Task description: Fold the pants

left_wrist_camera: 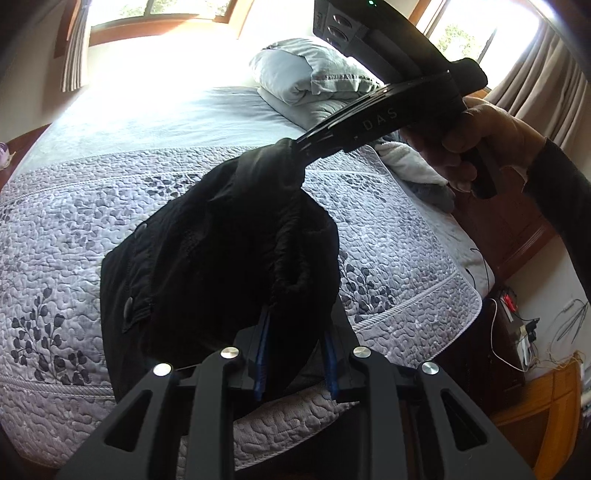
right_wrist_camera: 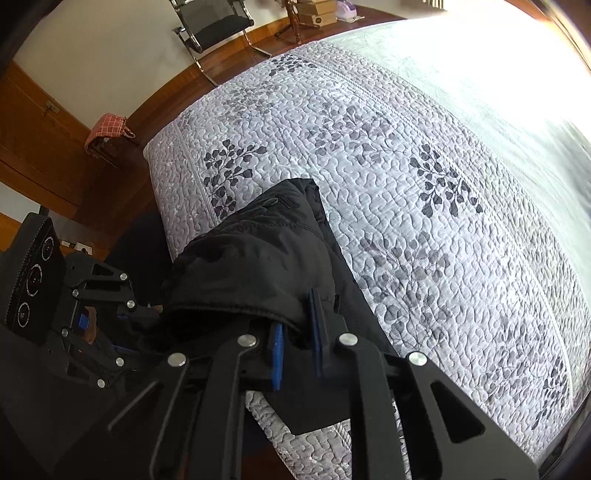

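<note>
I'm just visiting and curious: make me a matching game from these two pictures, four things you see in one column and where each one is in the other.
Things:
1. black pants
2. grey pillow
3. black mesh office chair
4. red checked cloth

Places:
A. on the wooden floor beyond the bed's far end
B. draped on something beside the wooden door
C. bunched over the quilted bedspread, between both grippers
D. at the head of the bed

Pairs: 1-C, 2-D, 3-A, 4-B

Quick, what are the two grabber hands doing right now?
Left gripper: closed on the black pants.
Right gripper: closed on the pants too, at another spot.
</note>
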{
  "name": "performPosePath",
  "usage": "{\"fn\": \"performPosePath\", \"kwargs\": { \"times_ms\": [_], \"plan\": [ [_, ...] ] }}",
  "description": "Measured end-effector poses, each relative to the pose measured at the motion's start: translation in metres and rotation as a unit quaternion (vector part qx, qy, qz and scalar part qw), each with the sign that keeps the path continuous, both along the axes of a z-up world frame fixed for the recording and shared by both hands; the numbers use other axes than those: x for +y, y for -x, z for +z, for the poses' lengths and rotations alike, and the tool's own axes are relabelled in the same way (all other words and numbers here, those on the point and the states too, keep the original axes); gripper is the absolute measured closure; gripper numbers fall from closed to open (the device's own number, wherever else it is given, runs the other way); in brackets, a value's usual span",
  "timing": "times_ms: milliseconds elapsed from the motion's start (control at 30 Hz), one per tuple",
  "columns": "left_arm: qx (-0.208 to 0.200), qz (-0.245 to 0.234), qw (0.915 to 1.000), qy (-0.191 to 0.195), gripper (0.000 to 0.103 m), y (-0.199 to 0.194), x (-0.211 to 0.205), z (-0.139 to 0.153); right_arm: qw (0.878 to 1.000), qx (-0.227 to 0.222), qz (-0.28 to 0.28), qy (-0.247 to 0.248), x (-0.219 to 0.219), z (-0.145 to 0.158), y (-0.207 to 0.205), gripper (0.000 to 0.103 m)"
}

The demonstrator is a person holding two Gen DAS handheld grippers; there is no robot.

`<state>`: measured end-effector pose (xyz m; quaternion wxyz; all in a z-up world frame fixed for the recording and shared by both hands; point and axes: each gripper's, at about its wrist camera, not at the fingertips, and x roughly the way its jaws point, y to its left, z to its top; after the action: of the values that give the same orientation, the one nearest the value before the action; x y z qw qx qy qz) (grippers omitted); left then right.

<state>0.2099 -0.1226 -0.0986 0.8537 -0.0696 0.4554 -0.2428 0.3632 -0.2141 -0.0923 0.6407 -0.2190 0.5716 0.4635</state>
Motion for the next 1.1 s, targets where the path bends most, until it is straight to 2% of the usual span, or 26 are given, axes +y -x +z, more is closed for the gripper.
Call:
{"fn": "performPosePath", "kwargs": {
  "times_ms": [300,633,1100],
  "plan": [
    [0.023,-0.049,0.9985,-0.015,0.08,-0.01,-0.047,-0.022,0.999,0.014,-0.035,-0.023,-0.056,-0.028,-0.002,0.094],
    [0.051,-0.091,0.9943,-0.022,0.081,-0.013,-0.086,-0.051,0.998,0.027,-0.06,-0.023,-0.108,-0.063,-0.001,0.094],
    [0.099,-0.116,0.9874,-0.044,0.083,-0.022,-0.116,-0.1,0.998,0.022,-0.055,-0.008,-0.131,-0.115,-0.008,0.094]
  ]
}}
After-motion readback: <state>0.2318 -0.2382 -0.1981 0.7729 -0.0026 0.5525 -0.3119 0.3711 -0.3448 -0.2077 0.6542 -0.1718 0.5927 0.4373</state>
